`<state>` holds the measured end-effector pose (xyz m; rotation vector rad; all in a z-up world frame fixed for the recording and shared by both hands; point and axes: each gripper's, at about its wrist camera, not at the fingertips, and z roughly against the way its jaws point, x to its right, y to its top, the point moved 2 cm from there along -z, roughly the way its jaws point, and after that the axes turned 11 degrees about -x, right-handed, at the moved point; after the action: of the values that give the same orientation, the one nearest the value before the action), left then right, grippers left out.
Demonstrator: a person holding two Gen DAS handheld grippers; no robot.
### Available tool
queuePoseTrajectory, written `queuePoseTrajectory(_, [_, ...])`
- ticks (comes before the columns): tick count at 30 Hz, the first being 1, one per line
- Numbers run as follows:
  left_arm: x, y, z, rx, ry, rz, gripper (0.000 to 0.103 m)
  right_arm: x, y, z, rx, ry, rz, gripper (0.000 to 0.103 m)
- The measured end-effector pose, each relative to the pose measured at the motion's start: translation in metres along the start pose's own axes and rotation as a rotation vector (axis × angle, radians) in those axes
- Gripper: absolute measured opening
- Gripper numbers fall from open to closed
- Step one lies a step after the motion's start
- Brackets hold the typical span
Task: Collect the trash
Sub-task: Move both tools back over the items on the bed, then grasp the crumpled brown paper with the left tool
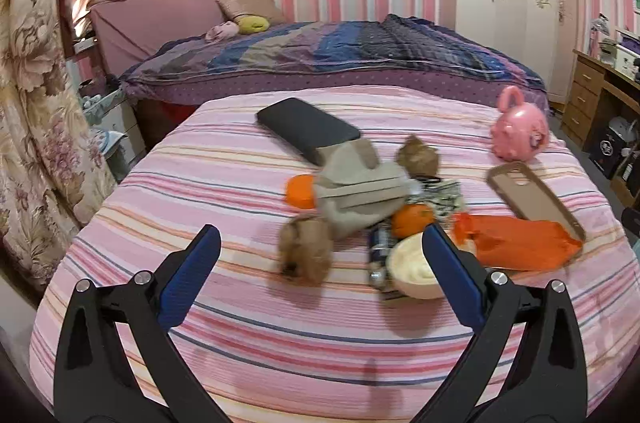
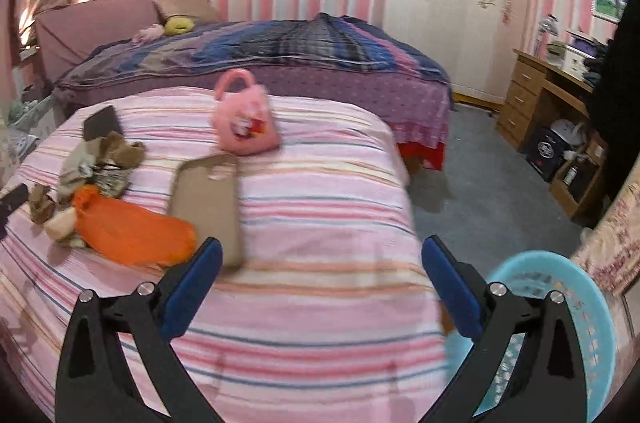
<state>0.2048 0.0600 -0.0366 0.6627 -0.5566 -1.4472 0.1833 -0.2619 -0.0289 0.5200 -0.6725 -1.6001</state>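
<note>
A heap of trash lies on the pink striped bed [image 1: 240, 323]: two crumpled brown paper balls [image 1: 306, 249] [image 1: 418, 156], folded beige paper [image 1: 360, 189], an orange plastic bag [image 1: 516, 243], an orange cap [image 1: 300, 191], an orange fruit [image 1: 412, 219], a cream lid [image 1: 414, 267] and a small dark can [image 1: 378, 251]. My left gripper [image 1: 320, 247] is open and empty, just short of the near paper ball. My right gripper [image 2: 320, 255] is open and empty over the bare bed [image 2: 320, 323], right of the orange bag [image 2: 132, 231]. A blue basket [image 2: 576, 323] stands at the lower right.
A black phone [image 1: 308, 133], a brown phone case [image 1: 536, 197] [image 2: 208, 203] and a pink toy bag [image 1: 518, 131] [image 2: 244, 121] lie on the bed. A second bed [image 1: 340, 59] stands behind. A wooden desk [image 2: 552, 103] and grey floor [image 2: 488, 191] are to the right.
</note>
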Motion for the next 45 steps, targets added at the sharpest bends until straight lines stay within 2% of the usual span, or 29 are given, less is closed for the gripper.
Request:
queuePoseTrajectory(5, [-0.017, 0.001, -0.005, -0.011, 0.001, 0.029, 0.097, -0.028, 0.014, -0.009, -0.001, -0.001, 0.058, 0.098])
queuePoseTrajectory(9, [-0.028, 0.000, -0.011, -0.025, 0.014, 0.031, 0.097, -0.041, 0.010, -0.017, -0.007, 0.011, 0.082, 0.098])
queuePoseTrajectory(15, [-0.041, -0.003, -0.025, -0.073, 0.021, 0.055, 0.097, -0.045, 0.007, -0.023, -0.026, 0.000, 0.079, 0.098])
queuePoseTrajectory(21, [-0.055, -0.005, -0.039, -0.140, -0.006, 0.088, 0.097, -0.042, 0.003, -0.031, -0.048, -0.037, 0.095, 0.098])
queuePoseTrajectory(25, [-0.051, -0.006, -0.044, -0.155, -0.012, 0.070, 0.097, -0.036, 0.003, -0.033, -0.052, -0.019, 0.072, 0.098])
queuePoseTrajectory(31, [-0.032, 0.000, -0.050, -0.159, -0.068, 0.042, 0.096, -0.036, 0.002, -0.038, -0.069, 0.001, 0.079, 0.098])
queuePoseTrajectory(43, [0.008, 0.003, -0.061, -0.199, -0.188, -0.021, 0.066, -0.036, -0.001, -0.040, -0.079, 0.016, 0.095, 0.098])
queuePoseTrajectory(45, [0.011, 0.003, -0.062, -0.200, -0.206, -0.017, 0.057, -0.037, -0.002, -0.040, -0.080, 0.021, 0.096, 0.098])
